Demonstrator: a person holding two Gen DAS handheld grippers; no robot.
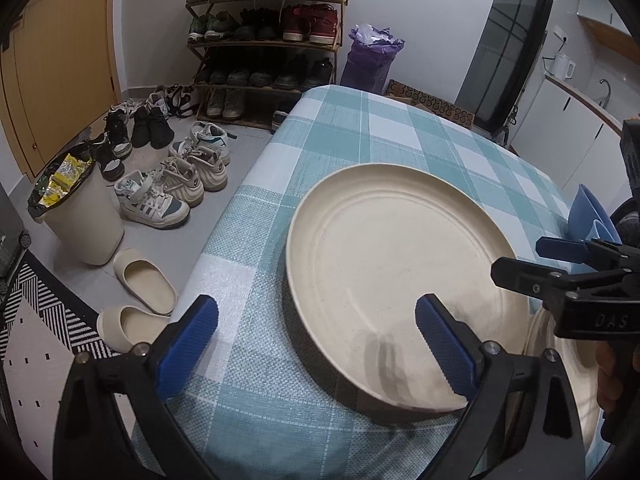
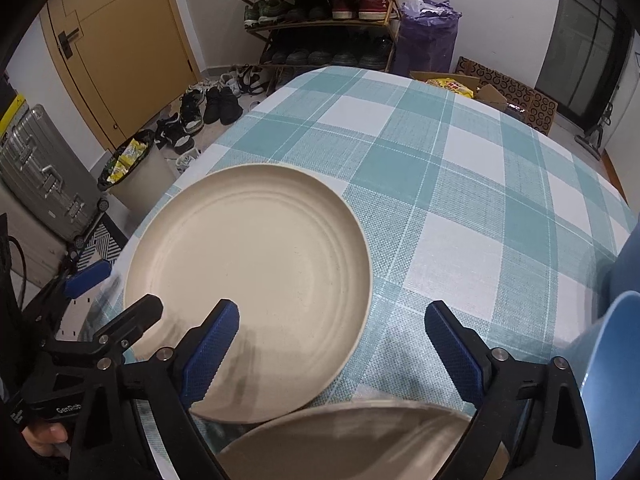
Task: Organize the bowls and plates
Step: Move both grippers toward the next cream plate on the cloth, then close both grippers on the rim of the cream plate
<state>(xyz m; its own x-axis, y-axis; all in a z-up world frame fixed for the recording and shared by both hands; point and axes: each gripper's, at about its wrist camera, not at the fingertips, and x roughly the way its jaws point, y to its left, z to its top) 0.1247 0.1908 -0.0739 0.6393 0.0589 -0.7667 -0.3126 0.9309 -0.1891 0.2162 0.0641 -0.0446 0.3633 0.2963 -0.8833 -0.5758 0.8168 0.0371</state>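
A large cream plate [image 1: 400, 280] lies flat on the teal checked tablecloth [image 1: 360, 136]; it also shows in the right wrist view [image 2: 256, 280]. My left gripper [image 1: 316, 328] is open, its right finger over the plate's near rim, its left finger over the cloth. My right gripper [image 2: 332, 336] is open and empty, its left finger over the plate's near edge. A second cream dish [image 2: 352, 436] sits just below it at the frame bottom. Blue bowls [image 2: 616, 360] stand at the right; they also show in the left wrist view [image 1: 588, 212].
The table's left edge drops to a floor with shoes [image 1: 172, 184], slippers [image 1: 144, 280], a bin [image 1: 76, 216] and a shoe rack [image 1: 264, 40]. A suitcase [image 2: 44, 172] stands left. Cardboard boxes [image 2: 500, 92] lie beyond the far edge.
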